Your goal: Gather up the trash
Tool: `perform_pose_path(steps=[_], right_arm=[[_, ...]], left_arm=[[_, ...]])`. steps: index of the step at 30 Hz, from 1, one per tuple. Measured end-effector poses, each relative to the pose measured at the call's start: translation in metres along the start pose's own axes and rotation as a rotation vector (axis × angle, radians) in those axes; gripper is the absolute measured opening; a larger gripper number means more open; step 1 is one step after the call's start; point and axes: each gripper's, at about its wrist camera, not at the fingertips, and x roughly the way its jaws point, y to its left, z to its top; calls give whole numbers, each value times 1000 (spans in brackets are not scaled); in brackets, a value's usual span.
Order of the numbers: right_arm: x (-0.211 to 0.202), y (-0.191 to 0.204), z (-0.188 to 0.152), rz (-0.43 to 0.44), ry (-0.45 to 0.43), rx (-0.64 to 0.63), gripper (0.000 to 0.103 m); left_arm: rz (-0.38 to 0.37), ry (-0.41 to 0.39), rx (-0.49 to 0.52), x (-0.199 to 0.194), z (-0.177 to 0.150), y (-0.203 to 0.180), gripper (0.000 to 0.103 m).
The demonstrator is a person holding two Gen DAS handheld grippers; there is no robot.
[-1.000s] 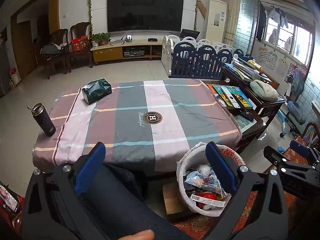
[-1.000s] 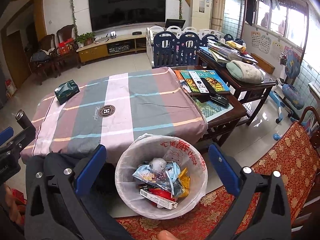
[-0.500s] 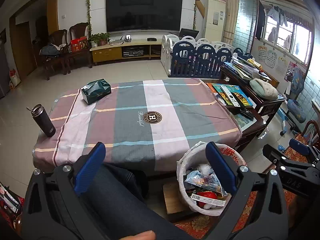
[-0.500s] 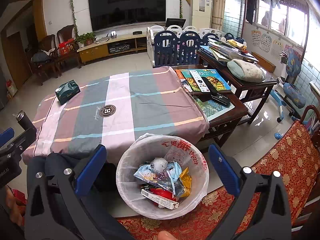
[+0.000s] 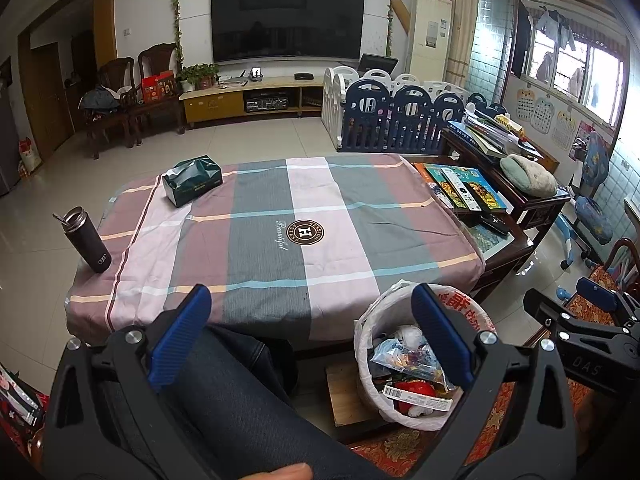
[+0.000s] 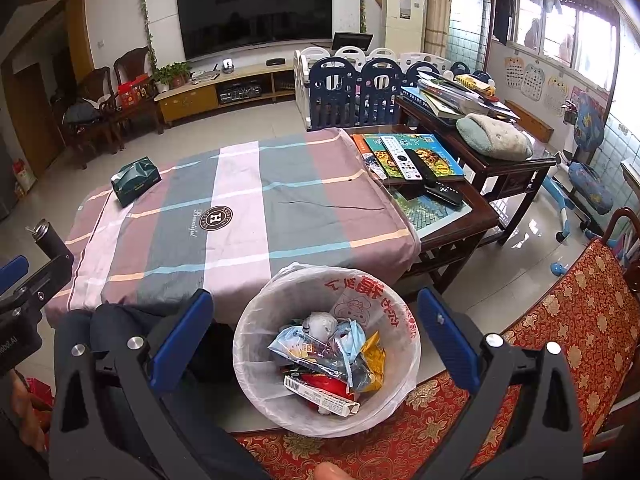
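Observation:
A white-lined trash bin (image 6: 256,364) stands on the floor at the table's near edge, filled with wrappers, a mask and a carton (image 6: 320,394). It also shows in the left wrist view (image 5: 364,344). My right gripper (image 6: 314,340) is open and empty, held above the bin. My left gripper (image 5: 310,338) is open and empty over the person's dark trouser leg (image 5: 240,400), left of the bin. The right gripper's side (image 5: 576,324) shows at the right in the left wrist view.
The table has a striped cloth (image 5: 280,232) with a green tissue pack (image 5: 192,180) at the far left and a black bottle (image 5: 86,240) at the left edge. A dark side table (image 6: 436,208) with books and remotes stands right. A red patterned seat (image 6: 560,320) lies near right.
Both grippers have barely moved; the views shift slightly. Both stay open and empty.

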Motion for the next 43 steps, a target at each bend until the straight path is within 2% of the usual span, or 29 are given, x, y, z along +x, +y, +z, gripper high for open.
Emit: perform_pose_path(steps=[24, 35, 43], right_arm=[[1, 0, 0, 1, 3, 0, 100], [9, 0, -10, -3, 21, 6, 100], [9, 5, -9, 16, 23, 8, 100]], left_arm=[[-10, 7, -5, 2, -4, 1, 100], [-13, -19, -20, 1, -8, 4, 100], [7, 34, -40, 17, -8, 14, 100]])
